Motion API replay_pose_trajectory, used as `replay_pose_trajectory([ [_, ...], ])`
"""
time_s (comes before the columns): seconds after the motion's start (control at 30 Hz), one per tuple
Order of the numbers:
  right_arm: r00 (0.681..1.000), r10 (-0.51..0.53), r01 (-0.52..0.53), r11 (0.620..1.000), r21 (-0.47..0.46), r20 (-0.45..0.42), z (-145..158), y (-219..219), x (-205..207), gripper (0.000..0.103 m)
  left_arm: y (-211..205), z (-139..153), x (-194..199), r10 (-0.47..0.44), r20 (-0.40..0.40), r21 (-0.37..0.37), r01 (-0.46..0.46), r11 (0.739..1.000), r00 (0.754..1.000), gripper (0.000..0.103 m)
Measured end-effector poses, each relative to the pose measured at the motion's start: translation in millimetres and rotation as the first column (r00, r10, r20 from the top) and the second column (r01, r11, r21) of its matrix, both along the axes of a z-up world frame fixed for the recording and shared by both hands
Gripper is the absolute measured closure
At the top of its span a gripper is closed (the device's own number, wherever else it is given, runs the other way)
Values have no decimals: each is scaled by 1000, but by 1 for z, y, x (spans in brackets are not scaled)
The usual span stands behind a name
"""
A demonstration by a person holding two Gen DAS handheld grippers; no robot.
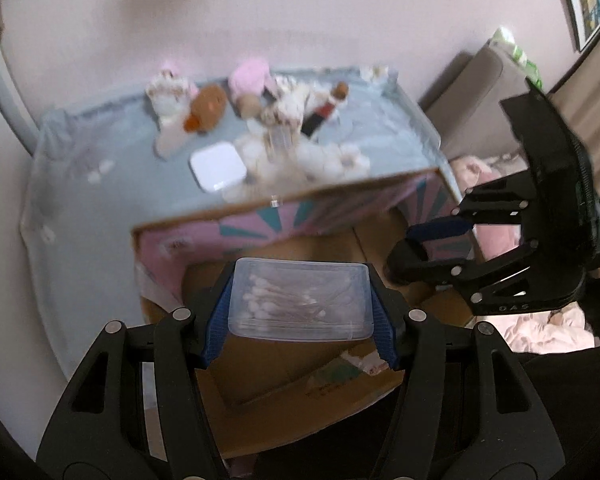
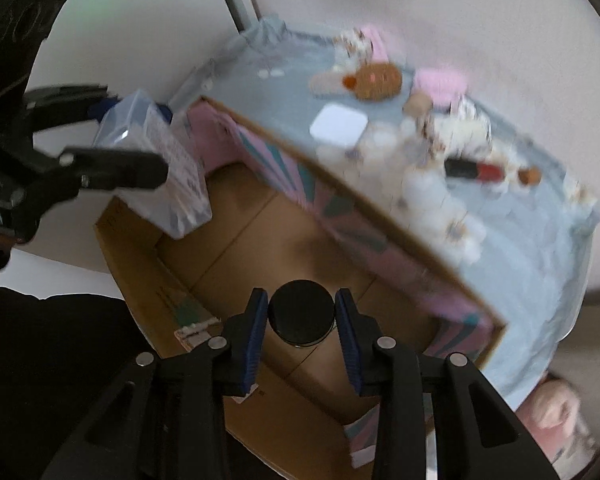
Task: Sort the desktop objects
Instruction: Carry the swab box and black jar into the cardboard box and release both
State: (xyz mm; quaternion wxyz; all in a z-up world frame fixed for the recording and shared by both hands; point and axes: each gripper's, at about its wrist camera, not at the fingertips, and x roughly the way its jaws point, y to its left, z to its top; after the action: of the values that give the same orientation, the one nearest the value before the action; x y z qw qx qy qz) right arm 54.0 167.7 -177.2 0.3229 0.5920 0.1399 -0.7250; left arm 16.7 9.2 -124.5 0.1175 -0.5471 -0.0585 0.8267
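Observation:
My left gripper (image 1: 302, 308) is shut on a clear plastic box of cotton swabs (image 1: 300, 300) and holds it above the open cardboard box (image 1: 268, 380). The same swab box shows in the right wrist view (image 2: 156, 164), held by the left gripper (image 2: 136, 140). My right gripper (image 2: 301, 316) is shut on a round black-lidded jar (image 2: 301, 314) over the cardboard box (image 2: 260, 240). The right gripper also shows at the right of the left wrist view (image 1: 432, 248).
A table with a pale blue cloth (image 1: 100, 140) carries a white square case (image 1: 218, 166), plush toys (image 1: 208, 106), white cotton balls (image 1: 324, 160) and a red and black lipstick (image 2: 476, 170). The box has pink patterned walls (image 2: 380, 248). A wall lies behind.

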Motion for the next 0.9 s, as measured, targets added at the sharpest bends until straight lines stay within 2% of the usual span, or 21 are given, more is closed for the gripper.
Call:
replay_pose_trajectory([
  [0.2,1000,-28,28,1000,6,10,-9,7,4,71,7,-27,-3,9,63,-9,-8,1000,998,47],
  [0.63,999,-42,42,999,4,24,-13,11,4,71,12,-31,-9,22,102,-35,-19,999,995,45],
  [0.67,999,-36,36,999,6,24,-13,10,5,71,12,-32,-11,28,121,-29,-24,999,992,29],
  [0.7,999,-33,33,999,7,20,-13,9,4,70,11,-33,-12,33,137,-27,-30,999,990,0],
  [0.77,999,-30,30,1000,-4,-10,-10,8,5,47,9,-33,-13,40,128,-41,-35,999,991,0],
  [0.8,999,-27,26,1000,-11,-23,-7,9,6,27,8,-33,-13,44,128,-47,-38,998,991,0],
  [0.83,999,-27,27,1000,-14,-29,-5,9,6,22,6,-33,-13,49,127,-52,-43,998,991,0],
  [0.9,998,-39,38,999,-25,-43,-1,12,5,22,1,-31,-13,56,121,-54,-50,997,991,0],
])
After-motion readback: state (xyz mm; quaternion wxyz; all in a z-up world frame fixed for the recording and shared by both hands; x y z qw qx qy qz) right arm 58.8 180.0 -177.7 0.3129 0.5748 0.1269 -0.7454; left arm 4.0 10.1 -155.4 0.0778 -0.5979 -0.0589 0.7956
